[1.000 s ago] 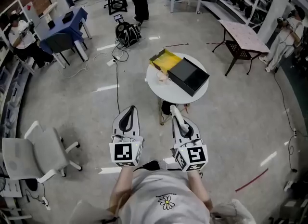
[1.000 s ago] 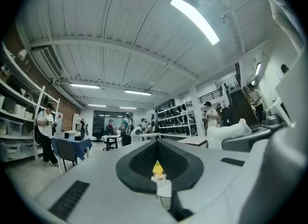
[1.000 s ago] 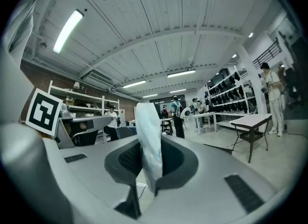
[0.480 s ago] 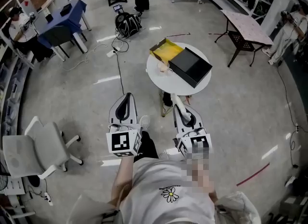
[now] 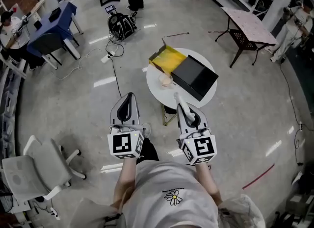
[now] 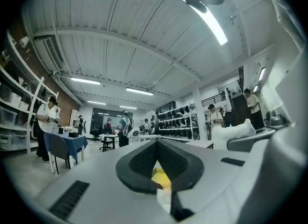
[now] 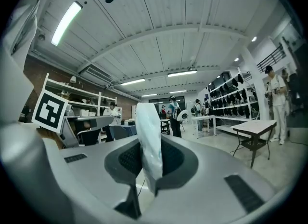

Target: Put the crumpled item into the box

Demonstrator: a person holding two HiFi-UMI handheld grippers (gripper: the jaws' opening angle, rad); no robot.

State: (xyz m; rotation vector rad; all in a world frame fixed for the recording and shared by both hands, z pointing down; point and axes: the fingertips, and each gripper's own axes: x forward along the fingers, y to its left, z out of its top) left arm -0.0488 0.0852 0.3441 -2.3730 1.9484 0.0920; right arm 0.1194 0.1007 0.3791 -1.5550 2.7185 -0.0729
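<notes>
White crumpled item (image 5: 178, 99) stays clamped in the right gripper (image 5: 182, 109) — now nearer the round table (image 5: 155, 87) and black box (image 5: 195, 77) than a second ago; left gripper (image 5: 128, 97) closed, empty.

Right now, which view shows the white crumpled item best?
The right gripper view: the white item stands large, pinched between the jaws. The head view shows only a small strip. The left gripper view shows perhaps a white lump of it.
</notes>
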